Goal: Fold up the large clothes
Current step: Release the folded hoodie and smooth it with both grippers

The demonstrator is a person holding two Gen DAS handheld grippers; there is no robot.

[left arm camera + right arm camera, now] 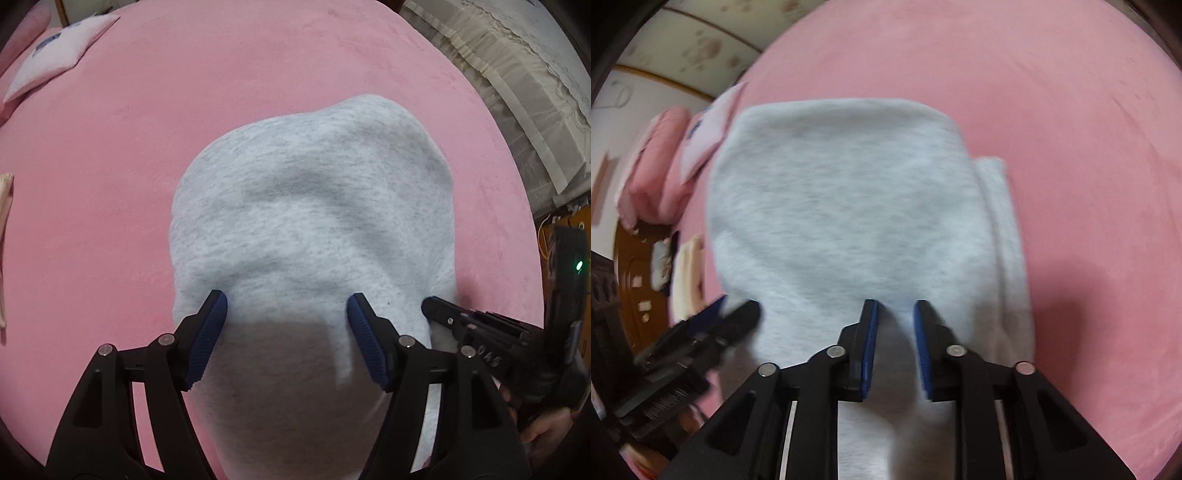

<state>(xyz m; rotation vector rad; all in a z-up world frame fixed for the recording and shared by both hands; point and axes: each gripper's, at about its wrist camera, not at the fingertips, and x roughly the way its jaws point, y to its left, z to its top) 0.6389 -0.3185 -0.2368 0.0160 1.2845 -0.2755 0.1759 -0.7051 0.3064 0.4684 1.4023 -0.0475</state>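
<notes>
A light grey fleece garment (pixel 314 206) lies folded into a rounded block on the pink bed (pixel 110 184). My left gripper (pixel 288 299) hovers over its near end, open wide, with only flat cloth under its blue pads (pixel 212 325). The right gripper (pixel 430 304) shows at the garment's right edge, its black tip narrow. In the right wrist view the same garment (pixel 842 206) fills the centre, and the right gripper (pixel 895 306) stands nearly closed with a ridge of grey cloth between its pads. A second layer sticks out along the right side (pixel 1004 221). The left gripper (pixel 738 314) is blurred at the left.
A pale pillow (pixel 55 62) lies at the bed's far left corner. A cream quilted cover (pixel 517 92) runs along the right side. A folded pink blanket (pixel 657 166) sits by the bed's edge, with wooden floor (pixel 631 277) below. A hand (pixel 546 424) holds the right gripper.
</notes>
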